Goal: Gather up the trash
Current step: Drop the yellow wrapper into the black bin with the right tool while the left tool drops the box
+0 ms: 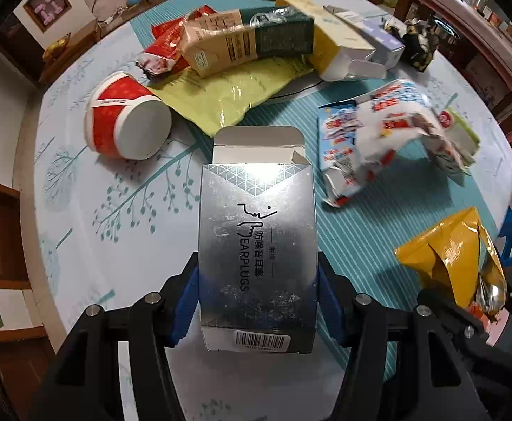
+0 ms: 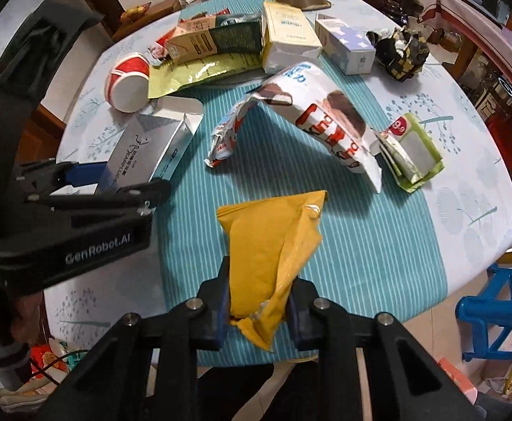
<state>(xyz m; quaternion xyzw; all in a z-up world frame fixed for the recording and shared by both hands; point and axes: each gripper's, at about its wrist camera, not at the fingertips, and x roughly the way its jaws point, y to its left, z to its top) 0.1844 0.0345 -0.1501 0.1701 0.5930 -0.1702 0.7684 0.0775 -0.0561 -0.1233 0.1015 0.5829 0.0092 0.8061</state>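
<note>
Teal-striped table (image 2: 379,245) strewn with trash; claws clamp silver box (image 1: 257,245), yellow bag (image 2: 270,256).

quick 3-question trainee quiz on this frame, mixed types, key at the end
1. True or false: the left gripper is shut on the silver earplugs box.
2. What does the right gripper hold? A) red paper cup B) yellow snack bag C) Kinder wrapper
3. Fill in: the red paper cup lies on its ____ on the table.

Key:
1. True.
2. B, the yellow snack bag; the Kinder wrapper lies on the table.
3. Side.
</note>
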